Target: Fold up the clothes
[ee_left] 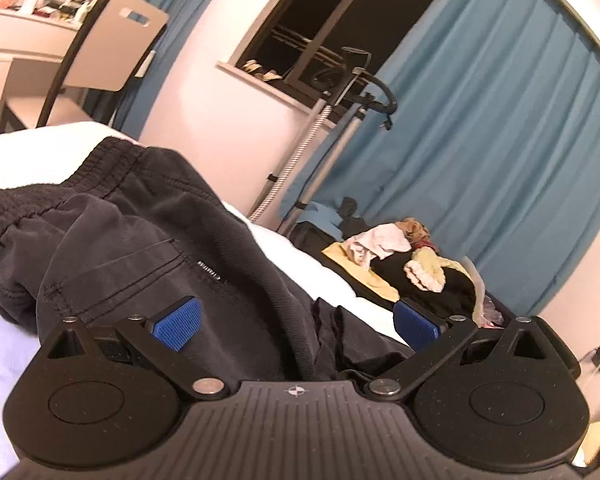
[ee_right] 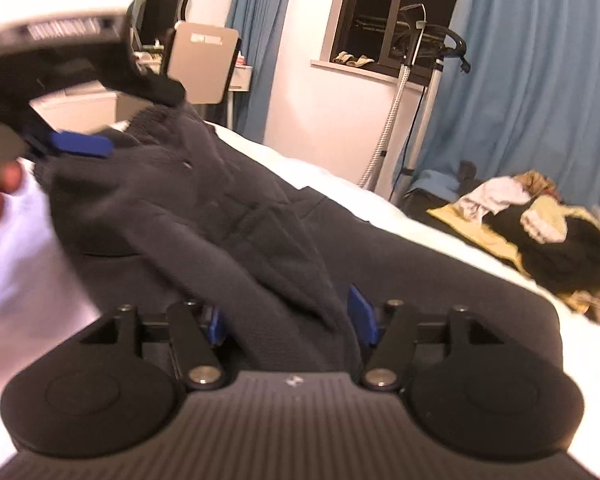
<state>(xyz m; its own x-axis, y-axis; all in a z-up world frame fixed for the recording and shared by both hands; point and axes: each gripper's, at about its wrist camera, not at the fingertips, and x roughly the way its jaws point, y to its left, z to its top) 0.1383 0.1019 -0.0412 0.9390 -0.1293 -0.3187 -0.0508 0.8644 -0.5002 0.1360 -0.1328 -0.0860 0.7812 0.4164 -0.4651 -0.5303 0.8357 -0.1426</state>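
Observation:
Dark grey shorts [ee_left: 140, 216] with an elastic waistband and a back pocket lie rumpled on the white bed [ee_left: 28, 160]. My left gripper [ee_left: 296, 324] stands wide open just above them; cloth lies between its blue pads [ee_left: 176, 322] without being pressed. In the right wrist view the same shorts [ee_right: 220, 220] stretch across the bed [ee_right: 340, 184]. My right gripper [ee_right: 289, 320] is open, and a loose fold of the fabric lies between its jaws. The left gripper appears blurred at the upper left, one of its blue pads [ee_right: 82, 145] over the waistband, with a hand [ee_right: 0, 192] behind it.
A pile of mixed clothes [ee_left: 404, 268] [ee_right: 540, 232] lies beyond the bed's far edge. A garment steamer stand [ee_left: 320, 136] [ee_right: 416, 80] is by the window. A chair [ee_left: 112, 40] and a cluttered desk [ee_left: 20, 32] stand at the back left. Blue curtains [ee_left: 500, 140] hang on the right.

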